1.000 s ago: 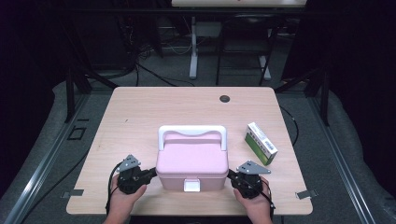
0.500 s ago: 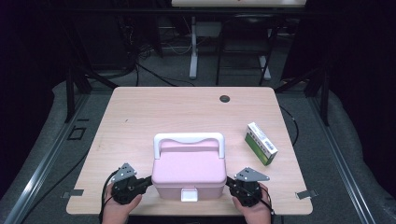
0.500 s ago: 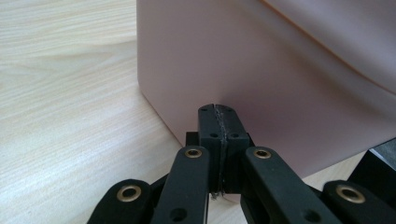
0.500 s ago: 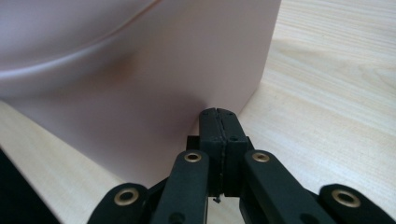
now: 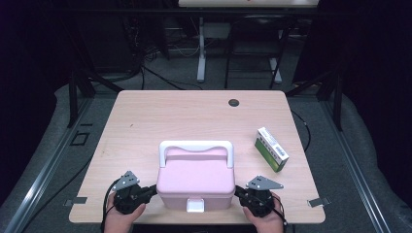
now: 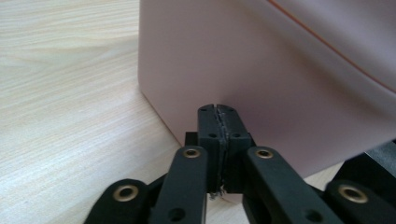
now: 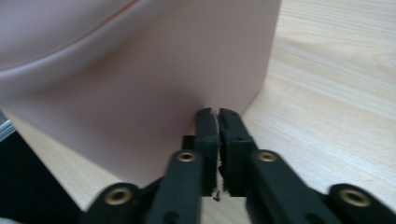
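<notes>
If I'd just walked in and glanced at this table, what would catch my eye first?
Most likely the pink box with its white handle, sitting at the near edge of the wooden table. A closed black gripper points at each of its sides: the left gripper and the right gripper, each held in a hand. Off to the right lies a small green and white carton.

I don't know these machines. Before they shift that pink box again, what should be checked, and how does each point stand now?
1. Left gripper tip at the pink box side: ok.
2. Right gripper tip at the opposite side: ok.
3. Both jaws shut, nothing between them: ok.
4. Box lid closed, white latch down: ok.
5. Box near the table front edge, room left: cannot tell.
6. Green carton apart from the box: ok.
</notes>
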Tool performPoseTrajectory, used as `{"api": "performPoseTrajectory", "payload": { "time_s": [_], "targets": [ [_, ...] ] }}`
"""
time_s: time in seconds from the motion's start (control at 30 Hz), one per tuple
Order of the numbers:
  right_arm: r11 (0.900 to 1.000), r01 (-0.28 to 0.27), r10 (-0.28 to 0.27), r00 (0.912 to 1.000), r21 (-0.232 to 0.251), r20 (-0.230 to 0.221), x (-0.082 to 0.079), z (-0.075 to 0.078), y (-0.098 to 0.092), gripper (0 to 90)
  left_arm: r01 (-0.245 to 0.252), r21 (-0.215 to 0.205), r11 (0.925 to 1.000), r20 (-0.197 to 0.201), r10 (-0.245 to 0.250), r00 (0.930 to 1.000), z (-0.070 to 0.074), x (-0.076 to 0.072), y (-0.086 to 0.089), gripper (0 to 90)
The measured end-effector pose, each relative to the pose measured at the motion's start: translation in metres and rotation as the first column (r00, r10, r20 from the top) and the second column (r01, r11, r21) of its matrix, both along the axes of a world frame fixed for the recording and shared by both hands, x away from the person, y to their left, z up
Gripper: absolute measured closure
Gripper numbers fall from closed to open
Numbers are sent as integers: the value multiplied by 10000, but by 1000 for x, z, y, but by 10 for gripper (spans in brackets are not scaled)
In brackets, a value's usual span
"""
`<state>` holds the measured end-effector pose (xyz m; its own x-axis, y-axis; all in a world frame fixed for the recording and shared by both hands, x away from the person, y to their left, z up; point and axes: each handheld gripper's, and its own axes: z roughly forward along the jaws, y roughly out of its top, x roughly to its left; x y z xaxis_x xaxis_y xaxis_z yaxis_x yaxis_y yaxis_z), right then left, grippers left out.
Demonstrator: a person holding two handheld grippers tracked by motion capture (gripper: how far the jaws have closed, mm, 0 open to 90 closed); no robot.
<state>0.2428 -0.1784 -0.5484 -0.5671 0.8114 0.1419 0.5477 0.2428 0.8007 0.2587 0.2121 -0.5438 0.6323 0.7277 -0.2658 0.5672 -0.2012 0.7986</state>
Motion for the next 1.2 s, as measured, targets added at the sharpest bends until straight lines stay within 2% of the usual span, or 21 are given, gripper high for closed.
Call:
{"api": "performPoseTrajectory", "payload": {
  "time_s": [0.03, 0.07, 0.17, 0.2, 0.3, 0.4, 0.5, 0.6, 0.63, 0.67, 0.7, 0.83, 1.13, 1.2],
  "targets": [
    [10000, 0, 0, 10000, 0, 0, 0, 0, 0, 841, 0, 0, 10000, 0, 0, 10000, 0, 0, 0, 854],
    [10000, 21, -22, 10000, 82, 41, 3, 1, -2, 793, -57, -191, 9998, -69, 55, 10000, 0, 2, 2, 832],
    [9999, 37, -38, 9999, 145, 108, 3, 3, -5, 769, -110, -194, 9998, -60, 109, 9999, 2, 4, 6, 784],
    [9999, 127, -127, 9993, 9, 339, 2, 6, -8, 753, -146, -283, 9995, -25, 146, 9999, 4, 4, 9, 734],
    [9998, 104, -109, 9993, 142, 365, 2, 9, -11, 740, -173, -394, 9991, 35, 175, 9998, 7, 5, 14, 708],
    [9994, 65, -75, 9995, 349, 314, 3, 14, -17, 737, -352, -339, 9988, 28, 353, 9994, 15, 7, 19, 673],
    [9990, -9, -3, 9997, 452, 262, 7, 22, -21, 724, -522, -607, 9968, 1, 523, 9986, 28, 11, 25, 655],
    [9982, -77, 51, 9990, 587, 444, 8, 36, -23, 688, -382, -545, 9978, 74, 387, 9992, 40, 15, 26, 633],
    [9982, -77, 51, 9990, 587, 444, 8, 36, -23, 688, -382, -545, 9978, 74, 387, 9992, 40, 15, 26, 616],
    [9982, -112, 72, 9977, 592, 677, 9, 48, -25, 662, -248, -537, 9982, 101, 253, 9996, 48, 17, 26, 590],
    [9982, -112, 72, 9977, 592, 677, 9, 48, -25, 662, -248, -537, 9982, 101, 253, 9996, 48, 17, 26, 580],
    [9994, -71, 32, 9934, 341, 1143, 11, 70, -27, 619, 12, -392, 9992, 267, -2, 9996, 63, 20, 23, 567],
    [9987, -438, 410, 9935, 243, 1058, 20, 89, -29, 603, 328, -58, 9994, 358, -326, 9988, 80, 26, 16, 563],
    [9979, -570, 535, 9927, 299, 1084, 20, 96, -28, 596, 450, -120, 9989, 343, -446, 9984, 85, 29, 16, 563]
  ]
}}
